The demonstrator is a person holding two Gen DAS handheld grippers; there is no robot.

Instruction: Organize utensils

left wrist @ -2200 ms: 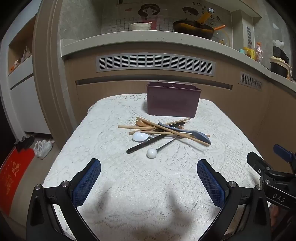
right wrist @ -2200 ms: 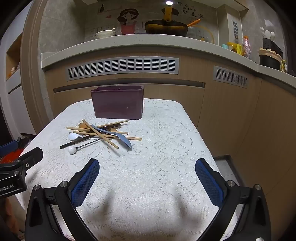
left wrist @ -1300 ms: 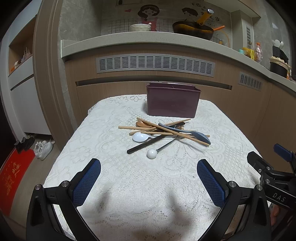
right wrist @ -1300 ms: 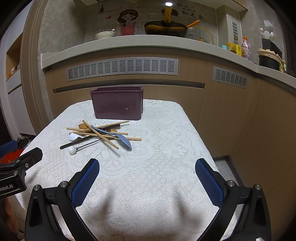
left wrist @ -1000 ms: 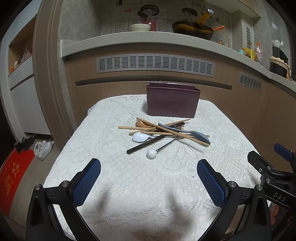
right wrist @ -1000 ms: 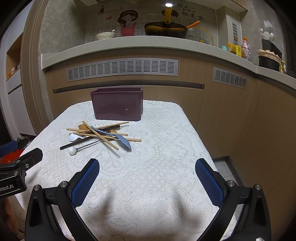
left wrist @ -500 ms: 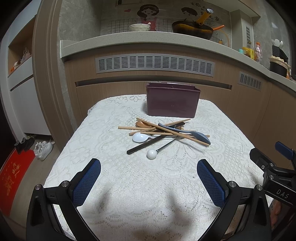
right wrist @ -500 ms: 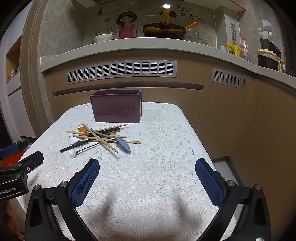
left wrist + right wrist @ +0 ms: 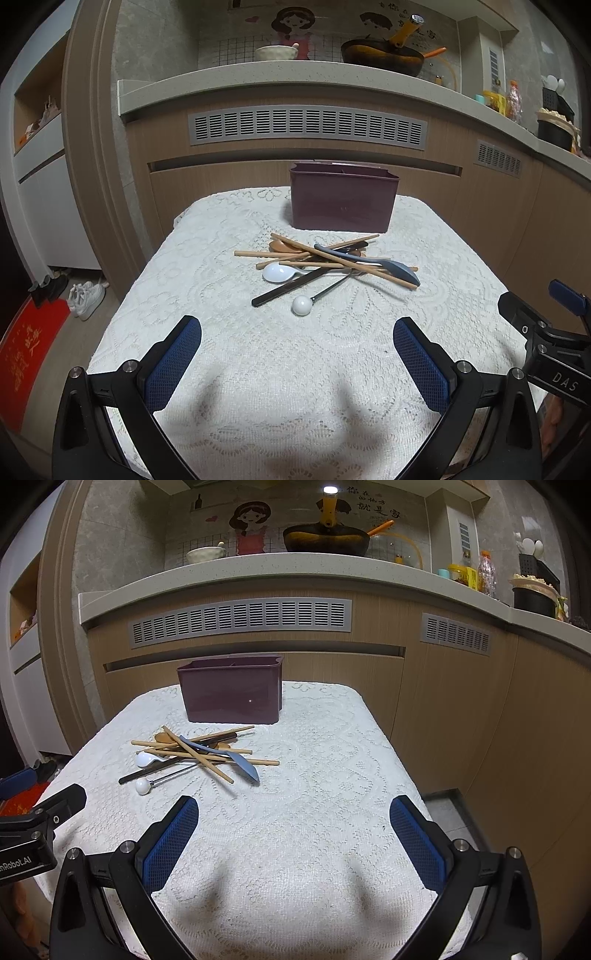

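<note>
A pile of utensils (image 9: 325,264) lies mid-table: wooden chopsticks, a wooden spoon, a grey-blue spoon (image 9: 400,269), a white spoon (image 9: 277,272), black chopsticks and a metal rod with a white ball end (image 9: 302,305). The pile also shows in the right wrist view (image 9: 199,755). A dark purple utensil box (image 9: 343,201) stands behind it, also in the right wrist view (image 9: 232,694). My left gripper (image 9: 297,354) is open and empty, short of the pile. My right gripper (image 9: 293,834) is open and empty, to the right of the pile.
The table wears a white lace cloth (image 9: 240,229). A kitchen counter (image 9: 295,77) with a pan and bowl runs behind. Shoes (image 9: 86,293) and a red mat (image 9: 26,354) lie on the floor at left. The table's right edge (image 9: 402,760) drops to the floor.
My right gripper has risen and moved slightly forward. The left gripper has barely moved. The utensils lie as before.
</note>
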